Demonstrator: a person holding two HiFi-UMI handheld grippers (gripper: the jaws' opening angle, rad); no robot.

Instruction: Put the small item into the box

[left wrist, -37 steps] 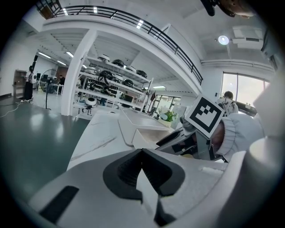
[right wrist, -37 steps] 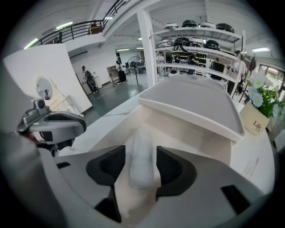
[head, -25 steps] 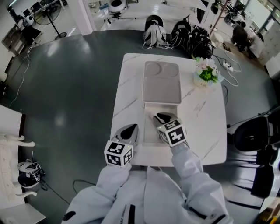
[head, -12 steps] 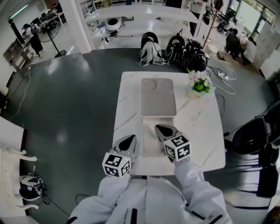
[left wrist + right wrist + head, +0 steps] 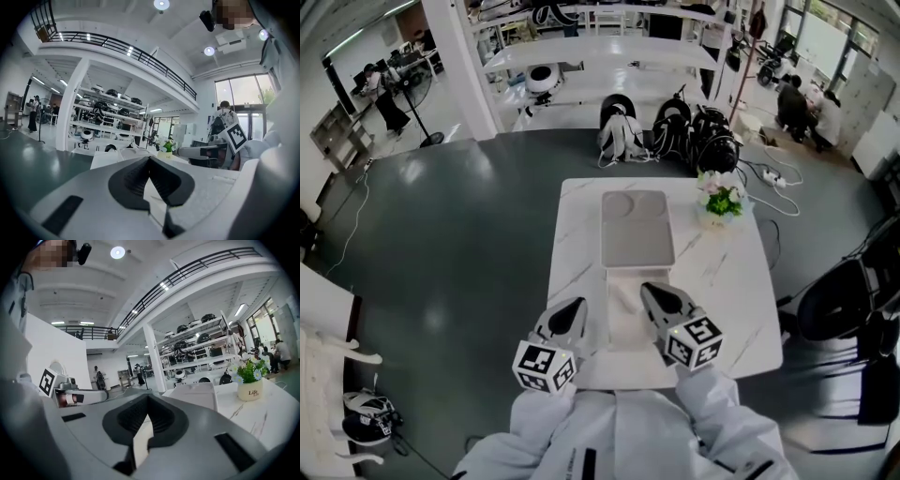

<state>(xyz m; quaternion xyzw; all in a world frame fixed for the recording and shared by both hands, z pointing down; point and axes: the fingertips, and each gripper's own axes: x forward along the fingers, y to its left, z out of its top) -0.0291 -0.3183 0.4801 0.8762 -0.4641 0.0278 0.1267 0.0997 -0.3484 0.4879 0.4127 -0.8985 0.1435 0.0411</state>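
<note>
In the head view, a box (image 5: pixel 623 323) is seen on a white worktop (image 5: pixel 741 281), its lid (image 5: pixel 637 228) laid flat beyond it and a flowerpot (image 5: pixel 721 201) to the right. The left gripper (image 5: pixel 577 304) is held just beside the box's left edge, the right gripper (image 5: pixel 649 288) over its right part. The small item cannot be made out in the box or on the worktop.

In the left gripper view, the left gripper (image 5: pixel 150 158) is seen with its fingers closed tip to tip, nothing held between them. The right gripper (image 5: pixel 201 151) is seen alongside.

In the right gripper view, the right gripper (image 5: pixel 147 397) is likewise closed and empty. The lid (image 5: pixel 199 394) and flowerpot (image 5: pixel 249 387) lie ahead.
</note>
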